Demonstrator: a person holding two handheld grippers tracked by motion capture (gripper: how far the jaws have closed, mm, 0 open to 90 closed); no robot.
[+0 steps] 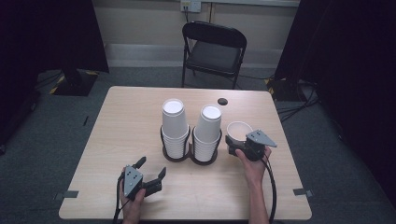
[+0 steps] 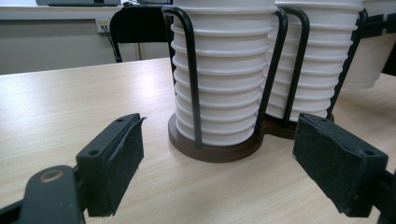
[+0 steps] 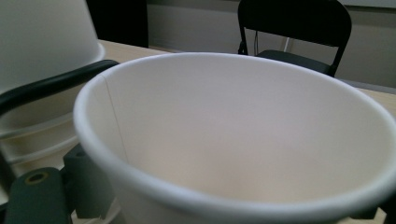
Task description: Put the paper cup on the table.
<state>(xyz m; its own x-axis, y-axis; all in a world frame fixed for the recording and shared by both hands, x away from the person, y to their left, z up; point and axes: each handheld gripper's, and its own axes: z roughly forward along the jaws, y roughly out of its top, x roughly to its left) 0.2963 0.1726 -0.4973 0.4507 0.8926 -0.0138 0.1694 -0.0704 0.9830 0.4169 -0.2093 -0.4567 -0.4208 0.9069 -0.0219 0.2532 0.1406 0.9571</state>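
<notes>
Two stacks of upside-down white paper cups, the left stack (image 1: pixel 173 126) (image 2: pixel 219 70) and the right stack (image 1: pixel 207 130) (image 2: pixel 317 60), stand in a black wire double holder (image 1: pixel 190 156) (image 2: pixel 215 151) at the table's middle. My right gripper (image 1: pixel 237 140) (image 3: pixel 233 205) is shut on a single white paper cup (image 1: pixel 239 129) (image 3: pixel 243 140), mouth up, just right of the holder. The cup hides most of both jaws in the right gripper view. My left gripper (image 1: pixel 152 166) (image 2: pixel 217 140) is open near the front left, pointing at the left stack, with nothing between its pads.
A black folding chair (image 1: pixel 214 49) stands beyond the far edge of the wooden table (image 1: pixel 126 116). A dark round spot (image 1: pixel 222 101) lies on the tabletop behind the cups. Tape marks (image 1: pixel 71 193) sit at the front corners. Cables run on the floor at right.
</notes>
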